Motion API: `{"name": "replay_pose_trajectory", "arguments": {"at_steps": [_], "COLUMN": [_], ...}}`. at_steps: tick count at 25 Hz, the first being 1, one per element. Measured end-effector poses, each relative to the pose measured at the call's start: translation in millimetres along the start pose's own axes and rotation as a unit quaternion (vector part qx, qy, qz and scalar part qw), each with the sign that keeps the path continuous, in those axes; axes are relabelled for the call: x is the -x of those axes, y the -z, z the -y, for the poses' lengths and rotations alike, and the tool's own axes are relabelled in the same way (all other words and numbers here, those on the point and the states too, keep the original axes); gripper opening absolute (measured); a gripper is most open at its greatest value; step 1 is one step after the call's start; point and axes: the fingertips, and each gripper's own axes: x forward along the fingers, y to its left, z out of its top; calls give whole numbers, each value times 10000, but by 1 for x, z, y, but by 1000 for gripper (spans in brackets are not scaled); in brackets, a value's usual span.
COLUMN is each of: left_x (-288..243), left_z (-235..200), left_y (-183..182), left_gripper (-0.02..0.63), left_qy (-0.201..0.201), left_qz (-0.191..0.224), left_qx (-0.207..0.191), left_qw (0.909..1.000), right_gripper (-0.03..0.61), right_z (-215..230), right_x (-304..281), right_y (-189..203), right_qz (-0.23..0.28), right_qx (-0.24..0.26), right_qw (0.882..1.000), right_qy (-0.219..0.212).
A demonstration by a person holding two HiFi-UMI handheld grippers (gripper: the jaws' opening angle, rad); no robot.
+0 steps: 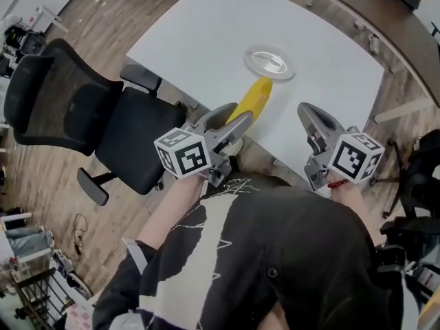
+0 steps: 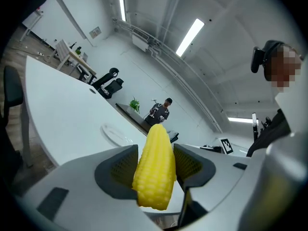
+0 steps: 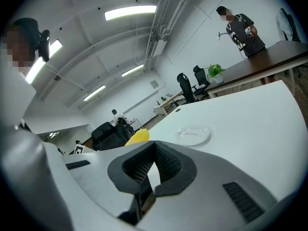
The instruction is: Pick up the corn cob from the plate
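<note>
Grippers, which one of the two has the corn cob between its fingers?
The left gripper: its fingers clamp the yellow corn cob, off the plate. The right gripper has its fingers shut on nothing.

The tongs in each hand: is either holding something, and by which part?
The left tongs grip the yellow corn cob by its thick end, with the tapered tip pointing away. The right tongs are shut on nothing.

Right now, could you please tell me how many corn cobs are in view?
1. The corn cob is clamped between the left gripper's fingers, off the empty plate on the white table. No other cob shows anywhere.
</note>
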Motion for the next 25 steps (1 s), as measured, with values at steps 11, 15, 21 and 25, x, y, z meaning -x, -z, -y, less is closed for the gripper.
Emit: {"name": "replay_pose_trajectory", "arguments": {"at_steps": [11,15,21,25], "left_x": [60,85,111,127], "left_z": [18,13,7,8], "left_y": [23,20,22,26], "left_gripper": [239,239,239,238], "left_qy": [-66,-192,-503,-451], "left_qz": [624,707,698,531], "left_qx": [888,872,649,629], "left_qw": [9941,9935,9942,9956], "right_gripper": [15,15,15,15], "right_z": [-27,-37,-55,-71], "right_x": [-6,-11,-10,-3], "right_y": [43,52,70,88], "right_qz": [-600,-588,-467,-366], "right_qx": [-51,-102,-138,-232], "right_qw": [9978,9979,9987,9991], "right_qy": [-292,-267,-170,16]}}
